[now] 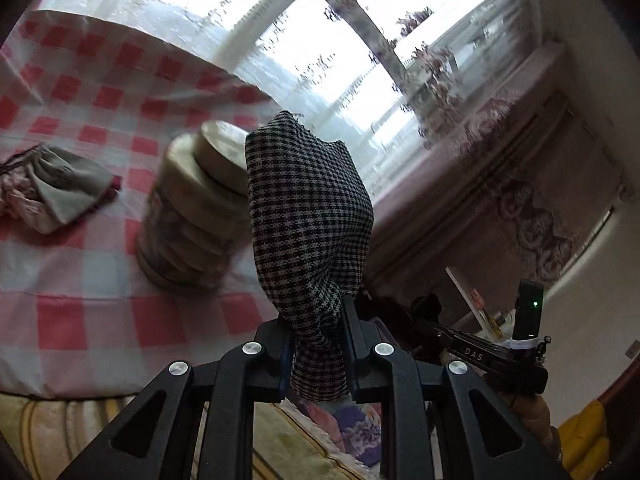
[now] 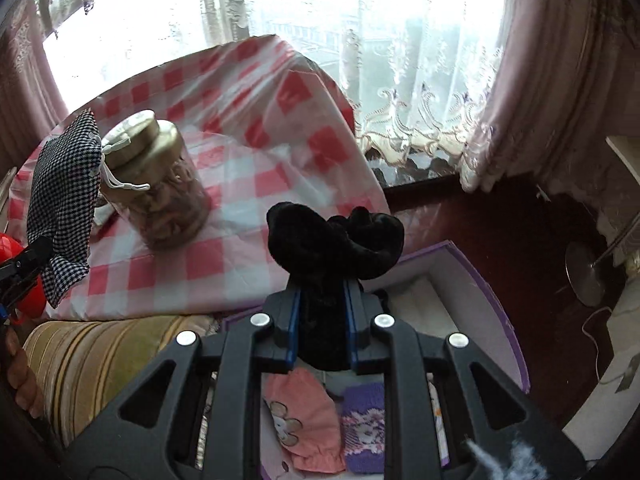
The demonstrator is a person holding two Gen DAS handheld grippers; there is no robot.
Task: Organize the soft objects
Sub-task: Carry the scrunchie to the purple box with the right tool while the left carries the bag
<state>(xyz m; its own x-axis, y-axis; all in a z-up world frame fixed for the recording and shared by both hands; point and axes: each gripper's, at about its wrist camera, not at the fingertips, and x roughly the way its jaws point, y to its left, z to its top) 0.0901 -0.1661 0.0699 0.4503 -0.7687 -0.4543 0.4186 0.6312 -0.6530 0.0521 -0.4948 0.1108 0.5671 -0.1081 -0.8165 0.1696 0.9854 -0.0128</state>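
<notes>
While the left gripper [image 1: 316, 344] is clamping its jaws on a checked pouch [image 1: 308, 216], the right gripper [image 2: 322, 326] is clamping a black cloth [image 2: 332, 244] above the box [image 2: 496, 304].

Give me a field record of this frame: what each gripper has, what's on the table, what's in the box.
left gripper: shut on houndstooth pouch, lifted off the table
right gripper: shut on black velvet piece, above the box
table: red-white check cloth; jar with gold lid, upright; grey drawstring pouch lying flat
purple box: open, beside the table; holds pink cloth and purple knit piece
task state: both items in the air, neither placed yet
</notes>
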